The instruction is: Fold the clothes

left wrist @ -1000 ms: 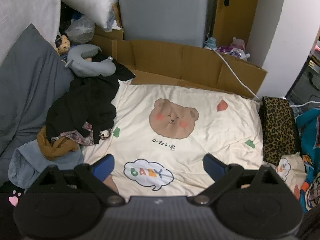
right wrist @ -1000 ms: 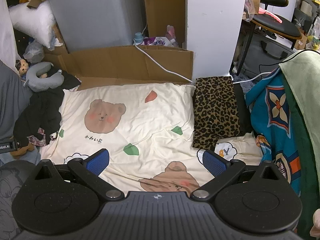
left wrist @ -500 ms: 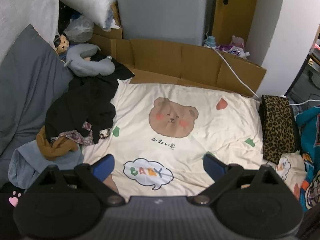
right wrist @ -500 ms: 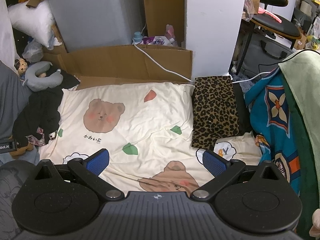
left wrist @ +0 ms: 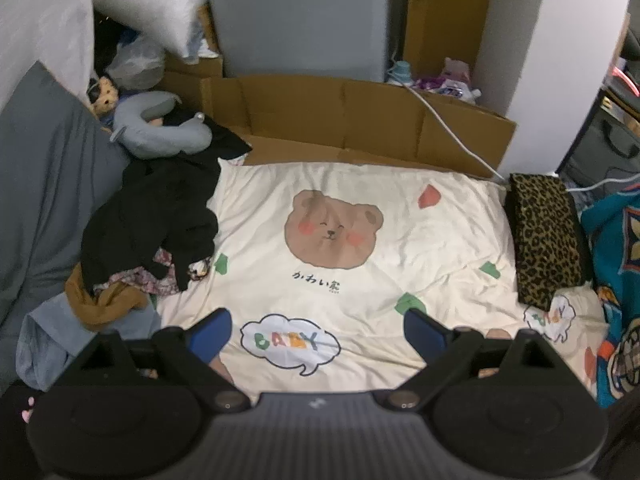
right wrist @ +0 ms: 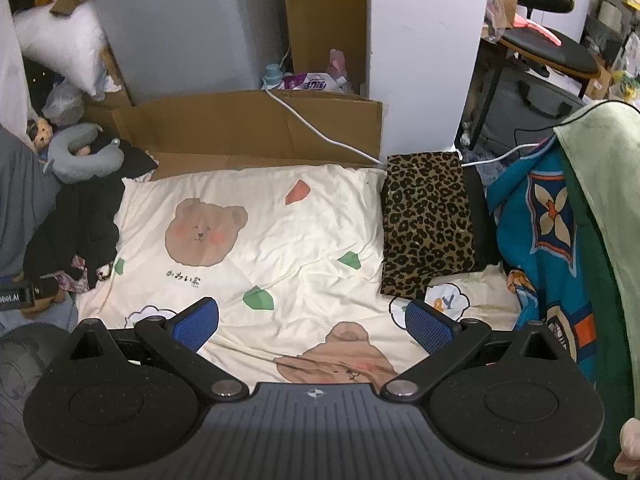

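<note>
Legible text on the bear-print bedsheet (left wrist: 360,208) and a strap label.
"BABY" fills a cloud bubble (left wrist: 290,344); Japanese "かわい" script (left wrist: 318,279) sits beneath the bear face; a black label (right wrist: 14,297) at the right view's left edge reads "bbot.AI", cut off.

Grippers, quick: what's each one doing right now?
Left gripper: open, holding nothing, above the bear-print blanket.
Right gripper: open, holding nothing.

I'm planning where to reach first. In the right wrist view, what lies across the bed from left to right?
Black clothes pile → bear blanket → leopard cloth → blue patterned fabric → green fabric.
</note>
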`<state>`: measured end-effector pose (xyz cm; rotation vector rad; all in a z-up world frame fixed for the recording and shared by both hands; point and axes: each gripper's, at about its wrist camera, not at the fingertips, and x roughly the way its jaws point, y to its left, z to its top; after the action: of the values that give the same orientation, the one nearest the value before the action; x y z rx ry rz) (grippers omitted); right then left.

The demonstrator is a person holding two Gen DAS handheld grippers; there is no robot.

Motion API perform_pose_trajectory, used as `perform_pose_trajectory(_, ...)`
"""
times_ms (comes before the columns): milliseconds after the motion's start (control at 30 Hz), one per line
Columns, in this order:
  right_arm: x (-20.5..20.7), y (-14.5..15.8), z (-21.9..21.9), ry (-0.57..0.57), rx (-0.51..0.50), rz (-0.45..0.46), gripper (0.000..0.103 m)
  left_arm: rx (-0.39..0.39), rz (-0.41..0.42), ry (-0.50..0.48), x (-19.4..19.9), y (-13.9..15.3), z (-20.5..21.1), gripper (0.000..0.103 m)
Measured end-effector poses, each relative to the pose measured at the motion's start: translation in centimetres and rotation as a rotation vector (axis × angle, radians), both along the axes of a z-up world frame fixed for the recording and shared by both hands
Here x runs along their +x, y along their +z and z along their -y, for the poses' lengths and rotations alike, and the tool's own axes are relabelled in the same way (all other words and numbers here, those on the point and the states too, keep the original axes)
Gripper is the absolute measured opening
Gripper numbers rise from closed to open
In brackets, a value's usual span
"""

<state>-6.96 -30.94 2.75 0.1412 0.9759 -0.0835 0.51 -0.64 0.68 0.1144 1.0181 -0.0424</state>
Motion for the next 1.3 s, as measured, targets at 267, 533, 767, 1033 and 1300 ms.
perform_pose_trajectory(267,0.0,0.3,0.2,-0.016,0.026,0.002,0.102,-0.029,0.016,0.002,0.4,1.2,-0.4,0.094)
perform_pose_trajectory(533,0.1,2.2,-0.4,-0.008,0.034,0.048,0.102,-0.044,0.038,-0.012,0.1,3.2,-1.9,0.094)
perform_pose_trajectory(767,-0.1,2.7,-0.8,-0.019,0.06,0.061,0.102,-0.054,0.034,-0.072,0.0,4.7,-3.3,0.095)
perform_pose_trajectory(1033,-0.5,3.4,-0.8,-0.019,0.089,0.091,0.102,-0.049,0.061,-0.049,0.2,6.2,-4.7,0.095)
perform_pose_trajectory(1300,-0.7,3.6,-0.4,-0.027,0.097,0.1,0.102,-0.049,0.083,-0.058,0.2,7.0,-5.2,0.095)
